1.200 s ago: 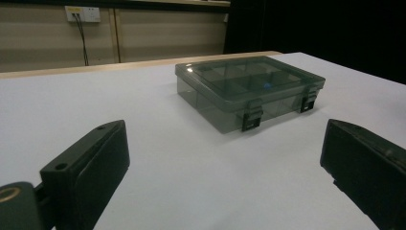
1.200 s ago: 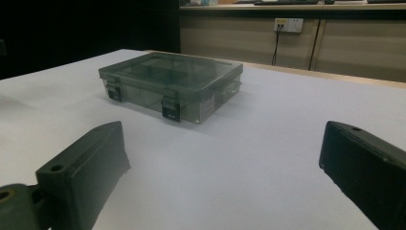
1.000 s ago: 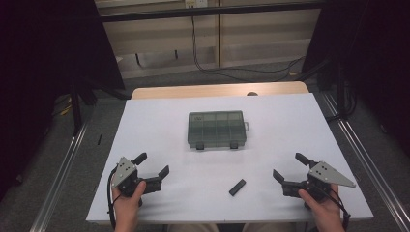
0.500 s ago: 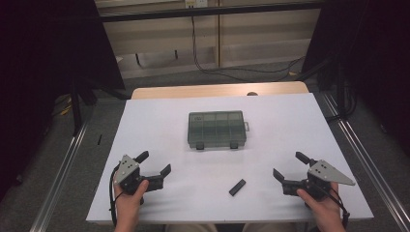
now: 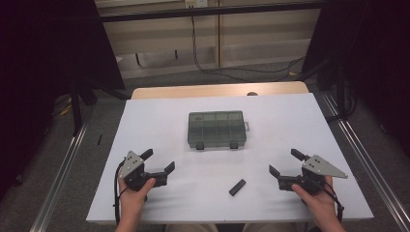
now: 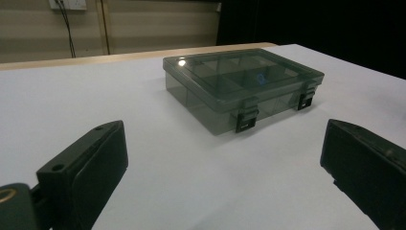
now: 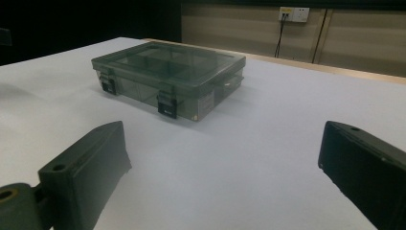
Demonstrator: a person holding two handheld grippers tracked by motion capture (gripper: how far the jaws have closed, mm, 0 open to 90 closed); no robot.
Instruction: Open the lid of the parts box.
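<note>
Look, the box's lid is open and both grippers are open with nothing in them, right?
Not quite: the compartment box has its lid shut, both front latches down, as the left gripper view shows. The left gripper and right gripper are indeed open and hold nothing.

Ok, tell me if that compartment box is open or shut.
Shut. The grey compartment box has its lid lying flat on the base, and both front latches are folded down over the front wall.

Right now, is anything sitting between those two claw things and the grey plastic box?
Nothing visible blocks either. Bare white table lies between the left gripper, the right gripper and the compartment box. The small black piece lies nearer the person, off both paths.
</note>
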